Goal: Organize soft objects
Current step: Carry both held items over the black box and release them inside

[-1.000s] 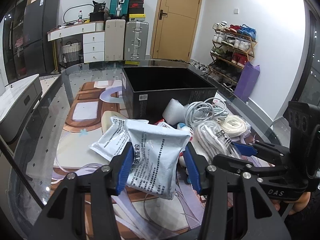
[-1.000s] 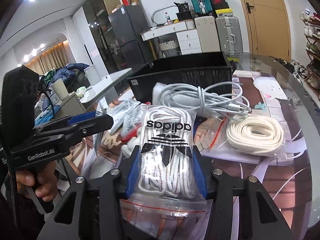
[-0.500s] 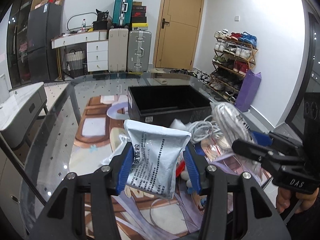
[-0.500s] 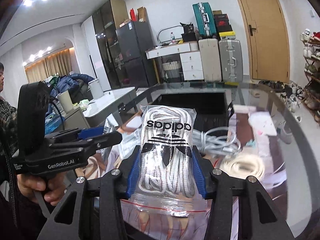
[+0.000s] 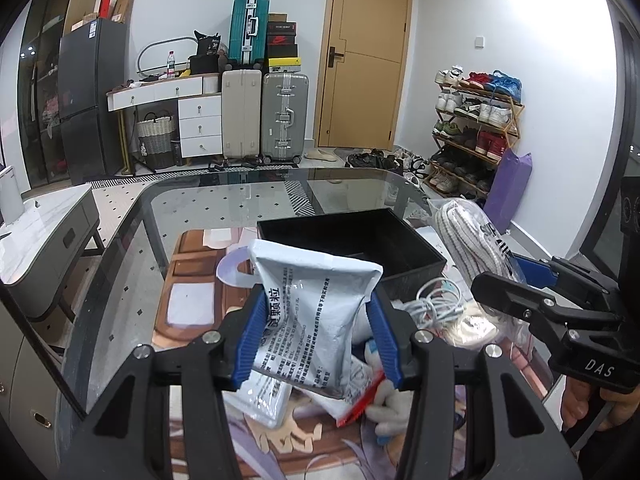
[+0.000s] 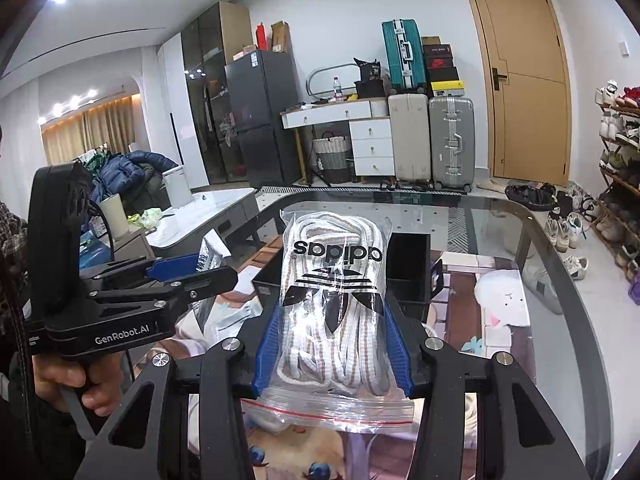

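My left gripper is shut on a grey-white printed pouch, held above the pile in front of the black box. My right gripper is shut on a clear zip bag of white laces with a black logo, raised before the same black box. In the left wrist view the right gripper shows at the right with its zip bag of laces. The left gripper appears at the left of the right wrist view, a hand on its handle.
White cables, a coiled cream strap and another pouch lie on the glass table over a printed mat. A grey cabinet stands left. Suitcases, drawers and a shoe rack lie beyond the table.
Both grippers have risen with their bags off the pile, so the table and the black box now sit lower in both views. Neither grip has altered.
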Available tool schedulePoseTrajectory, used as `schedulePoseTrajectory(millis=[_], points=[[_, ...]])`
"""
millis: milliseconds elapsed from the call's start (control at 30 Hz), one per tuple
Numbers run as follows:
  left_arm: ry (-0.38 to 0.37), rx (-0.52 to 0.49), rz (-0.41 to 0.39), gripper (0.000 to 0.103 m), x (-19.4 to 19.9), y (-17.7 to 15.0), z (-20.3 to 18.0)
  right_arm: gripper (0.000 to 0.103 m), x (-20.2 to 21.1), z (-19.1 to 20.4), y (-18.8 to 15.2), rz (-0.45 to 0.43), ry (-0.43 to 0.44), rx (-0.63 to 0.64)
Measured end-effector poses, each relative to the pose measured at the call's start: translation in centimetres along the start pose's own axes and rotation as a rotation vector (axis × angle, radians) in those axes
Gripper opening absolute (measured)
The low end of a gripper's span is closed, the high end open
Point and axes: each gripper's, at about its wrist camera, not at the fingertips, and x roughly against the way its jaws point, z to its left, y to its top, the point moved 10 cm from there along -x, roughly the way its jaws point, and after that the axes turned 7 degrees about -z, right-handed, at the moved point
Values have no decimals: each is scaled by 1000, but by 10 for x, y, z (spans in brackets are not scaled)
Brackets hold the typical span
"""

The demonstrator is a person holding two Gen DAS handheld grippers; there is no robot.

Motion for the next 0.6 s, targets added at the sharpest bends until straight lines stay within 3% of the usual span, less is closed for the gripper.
schedulePoseTrajectory(millis=[600], points=[[-2,17,12,49,-35,22,8,47,-51,-23,18,96,-59,18]])
